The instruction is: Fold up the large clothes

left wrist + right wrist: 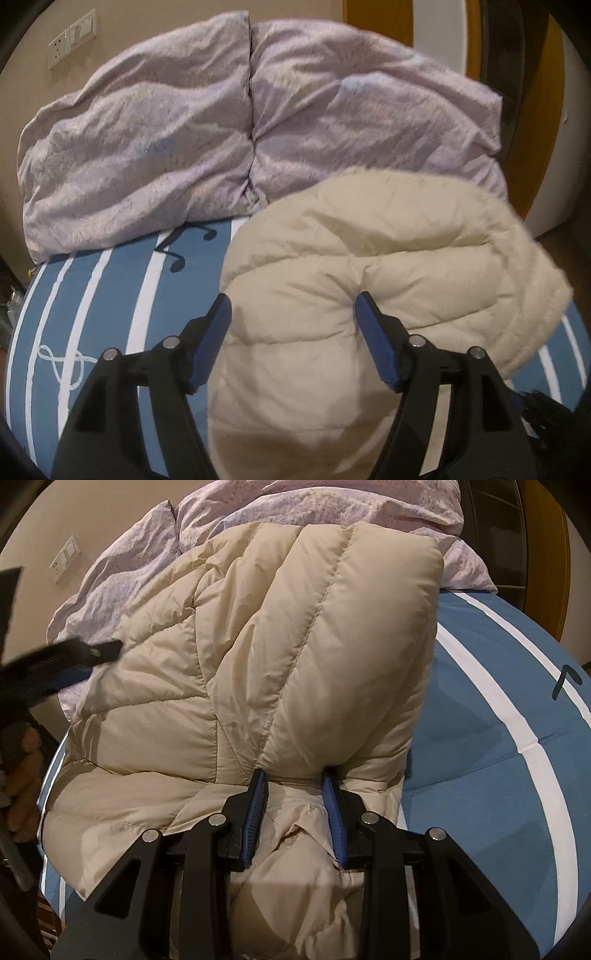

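Beige quilted puffer jacket (280, 664) on bed: soft, bulky, slick. My right gripper (295, 794) pinches a fold; left gripper (293, 321) spread. Grab seams.

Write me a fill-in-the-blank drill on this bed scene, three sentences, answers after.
1. The right gripper is shut on the beige ____.
2. The left gripper is ____, its fingers apart over the jacket.
3. The lilac duvet lies on a blue bedsheet with ____ stripes.

Answers: jacket; open; white
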Tool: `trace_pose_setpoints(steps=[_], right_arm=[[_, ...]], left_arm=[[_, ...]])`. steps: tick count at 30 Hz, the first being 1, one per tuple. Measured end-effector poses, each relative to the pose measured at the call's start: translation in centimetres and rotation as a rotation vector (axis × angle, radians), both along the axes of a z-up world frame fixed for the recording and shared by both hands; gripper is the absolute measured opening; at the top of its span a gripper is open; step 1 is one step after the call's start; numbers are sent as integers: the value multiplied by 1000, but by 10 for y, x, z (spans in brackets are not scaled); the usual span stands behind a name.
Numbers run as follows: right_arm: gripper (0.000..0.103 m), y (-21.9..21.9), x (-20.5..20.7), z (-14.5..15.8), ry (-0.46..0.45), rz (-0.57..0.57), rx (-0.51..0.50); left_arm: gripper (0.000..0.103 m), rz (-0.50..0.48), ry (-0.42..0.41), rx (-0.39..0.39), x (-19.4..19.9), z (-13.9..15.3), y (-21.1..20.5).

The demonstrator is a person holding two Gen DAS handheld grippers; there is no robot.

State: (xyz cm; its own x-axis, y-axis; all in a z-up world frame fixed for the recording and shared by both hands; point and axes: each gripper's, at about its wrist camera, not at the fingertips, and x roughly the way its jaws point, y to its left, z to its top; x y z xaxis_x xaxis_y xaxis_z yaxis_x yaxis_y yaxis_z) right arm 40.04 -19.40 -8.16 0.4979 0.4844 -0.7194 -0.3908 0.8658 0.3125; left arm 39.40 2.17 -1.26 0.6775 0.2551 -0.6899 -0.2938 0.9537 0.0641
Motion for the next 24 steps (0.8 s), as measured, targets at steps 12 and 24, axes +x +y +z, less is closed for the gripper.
trace_pose_setpoints(steps=[12, 24], right_arm=[[33, -7, 1, -2, -12, 10, 25], [34, -6, -3, 21, -28, 1, 13]], left_arm=[[76, 8, 25, 96, 15, -44, -6], [79, 39, 0, 83, 16, -59, -2]])
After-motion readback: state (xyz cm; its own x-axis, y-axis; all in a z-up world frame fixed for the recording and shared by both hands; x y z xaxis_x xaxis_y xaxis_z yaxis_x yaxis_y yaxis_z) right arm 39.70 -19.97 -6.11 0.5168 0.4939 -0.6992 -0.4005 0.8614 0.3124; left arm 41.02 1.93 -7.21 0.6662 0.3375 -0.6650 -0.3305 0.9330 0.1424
